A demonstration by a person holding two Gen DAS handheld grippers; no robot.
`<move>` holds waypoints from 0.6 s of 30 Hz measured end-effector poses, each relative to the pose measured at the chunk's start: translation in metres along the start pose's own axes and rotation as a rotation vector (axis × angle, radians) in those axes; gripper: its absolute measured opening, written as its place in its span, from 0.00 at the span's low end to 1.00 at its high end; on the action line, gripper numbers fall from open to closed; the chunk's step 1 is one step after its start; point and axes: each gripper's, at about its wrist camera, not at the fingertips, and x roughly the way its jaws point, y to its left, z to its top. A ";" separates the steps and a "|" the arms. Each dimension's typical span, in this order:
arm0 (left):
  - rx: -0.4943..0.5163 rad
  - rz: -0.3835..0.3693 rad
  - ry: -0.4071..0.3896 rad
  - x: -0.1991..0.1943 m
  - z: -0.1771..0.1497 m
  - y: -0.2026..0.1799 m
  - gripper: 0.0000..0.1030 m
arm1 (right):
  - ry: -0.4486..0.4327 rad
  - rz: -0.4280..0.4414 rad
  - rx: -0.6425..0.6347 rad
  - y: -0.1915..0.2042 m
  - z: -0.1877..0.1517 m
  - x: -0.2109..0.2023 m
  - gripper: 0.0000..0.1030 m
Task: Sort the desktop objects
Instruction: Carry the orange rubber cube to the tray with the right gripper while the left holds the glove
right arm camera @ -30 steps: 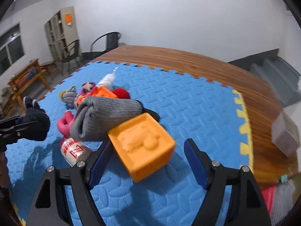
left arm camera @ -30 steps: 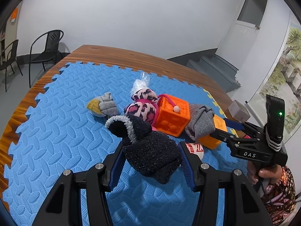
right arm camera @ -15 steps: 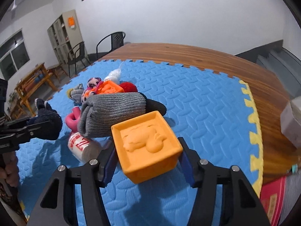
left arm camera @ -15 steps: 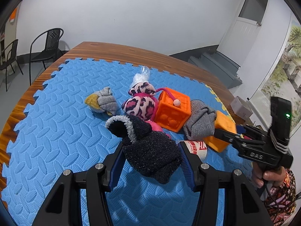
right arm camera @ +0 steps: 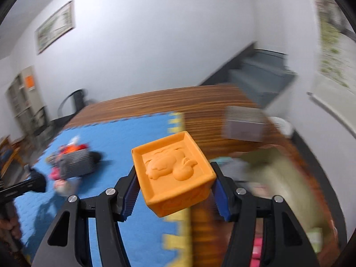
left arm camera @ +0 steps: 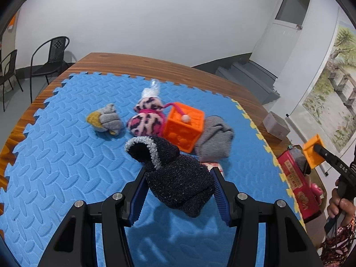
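Black fuzzy sock (left arm camera: 175, 178) clamped in left tool (left arm camera: 179, 192) above blue foam mat (left arm camera: 62, 155); right tool (right arm camera: 175, 192) grips yellow-orange block (right arm camera: 174, 173), lifted over mat's yellow edge near the table (right arm camera: 207, 115) side.

Both grippers clamped, raised above the desk.
Left gripper (left arm camera: 179, 185) grips a sock (left arm camera: 175, 175); right gripper (right arm camera: 174, 192) a block (right arm camera: 173, 173).

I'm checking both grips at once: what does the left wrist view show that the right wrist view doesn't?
Left wrist only: the left gripper clamped on the black fuzzy sock, the leopard-print sock and the grey-yellow sock.

Right wrist only: the raised animal relief on the orange block in the right gripper.

Both: that block, the blue mat and the grey sock.
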 end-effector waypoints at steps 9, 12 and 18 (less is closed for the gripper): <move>0.075 -0.029 0.004 0.001 0.000 -0.053 0.55 | 0.028 -0.136 0.104 -0.085 0.025 0.022 0.62; 0.099 -0.025 0.005 0.000 0.000 -0.067 0.55 | 0.069 -0.138 0.122 -0.096 0.026 0.045 0.63; 0.158 -0.034 0.016 0.004 0.003 -0.102 0.55 | 0.073 -0.108 0.162 -0.115 0.023 0.050 0.64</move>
